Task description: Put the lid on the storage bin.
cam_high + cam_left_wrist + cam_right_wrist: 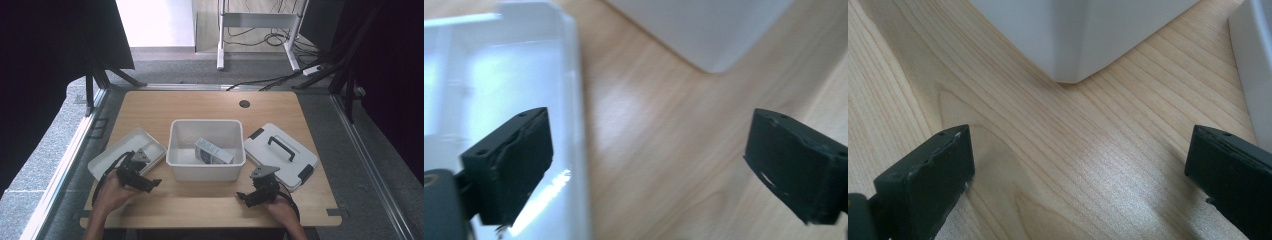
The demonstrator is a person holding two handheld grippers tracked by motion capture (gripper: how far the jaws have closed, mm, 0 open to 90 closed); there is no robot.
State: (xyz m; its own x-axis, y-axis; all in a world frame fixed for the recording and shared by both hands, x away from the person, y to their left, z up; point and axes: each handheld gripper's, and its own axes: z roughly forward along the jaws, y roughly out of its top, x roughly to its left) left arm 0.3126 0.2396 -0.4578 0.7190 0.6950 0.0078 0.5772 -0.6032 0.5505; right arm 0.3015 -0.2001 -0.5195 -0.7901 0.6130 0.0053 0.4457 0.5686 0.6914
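A pale wood-grain counter with a round cable hole stands on grey carpet floor, black curtains hang at both sides, and beyond it a white desk frame stands over loose black cables, lit brightly.

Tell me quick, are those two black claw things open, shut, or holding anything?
Left gripper: open, holding nothing, one jaw over the shallow white plastic tray.
Right gripper: open, holding nothing, above the light wooden table.
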